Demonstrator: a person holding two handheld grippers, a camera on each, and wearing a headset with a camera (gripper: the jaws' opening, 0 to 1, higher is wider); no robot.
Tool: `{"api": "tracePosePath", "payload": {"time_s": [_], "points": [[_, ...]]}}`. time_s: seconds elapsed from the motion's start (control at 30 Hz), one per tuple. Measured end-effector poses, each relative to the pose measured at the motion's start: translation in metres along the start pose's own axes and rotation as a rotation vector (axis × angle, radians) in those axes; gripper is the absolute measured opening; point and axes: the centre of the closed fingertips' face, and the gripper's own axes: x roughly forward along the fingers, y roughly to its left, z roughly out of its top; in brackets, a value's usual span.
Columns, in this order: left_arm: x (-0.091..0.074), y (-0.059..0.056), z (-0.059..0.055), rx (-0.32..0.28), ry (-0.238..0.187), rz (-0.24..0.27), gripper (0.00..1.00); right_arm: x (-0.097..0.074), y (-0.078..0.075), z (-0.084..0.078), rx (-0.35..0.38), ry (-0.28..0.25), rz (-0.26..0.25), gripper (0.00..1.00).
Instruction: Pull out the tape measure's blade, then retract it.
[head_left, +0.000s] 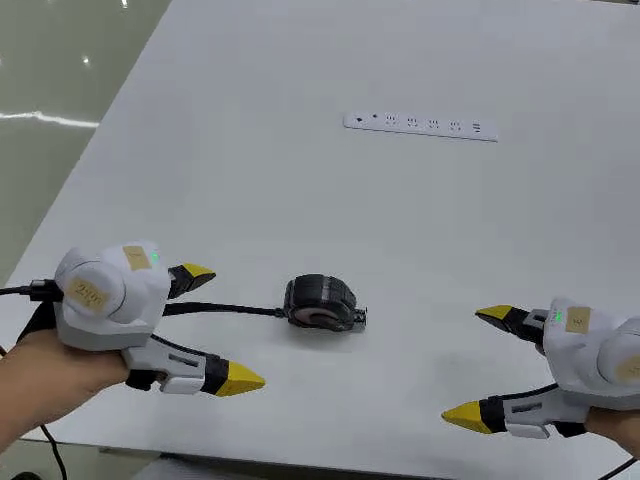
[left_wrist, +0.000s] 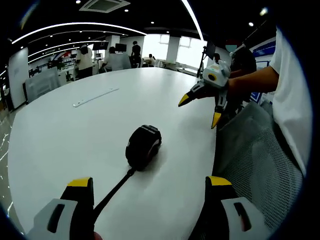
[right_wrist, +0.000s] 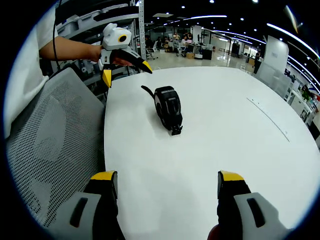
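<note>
Toward right gripper (right_wrist: 167, 175), hook (right_wrist: 176, 131) of tape measure (right_wrist: 167, 111)

Tape measure (head_left: 320, 303) black; left tool (head_left: 228, 325), right tool (head_left: 472, 364) white (yellow tips).

White table (head_left: 300, 200), black tape measure (head_left: 320, 303), white power strip (head_left: 420, 125)

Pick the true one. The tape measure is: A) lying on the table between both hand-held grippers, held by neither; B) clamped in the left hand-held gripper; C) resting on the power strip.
A: the tape measure lies on the table, with the open left hand-held gripper and open right hand-held gripper either side.
</note>
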Motion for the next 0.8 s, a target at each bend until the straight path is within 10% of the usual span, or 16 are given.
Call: {"api": "tracePosePath", "payload": {"time_s": [0.8], "points": [[0.054, 0.015, 0.009, 0.137, 0.135, -0.098, 0.69, 0.034, -0.023, 0.009, -0.107, 0.052, 0.097, 0.69]]}}
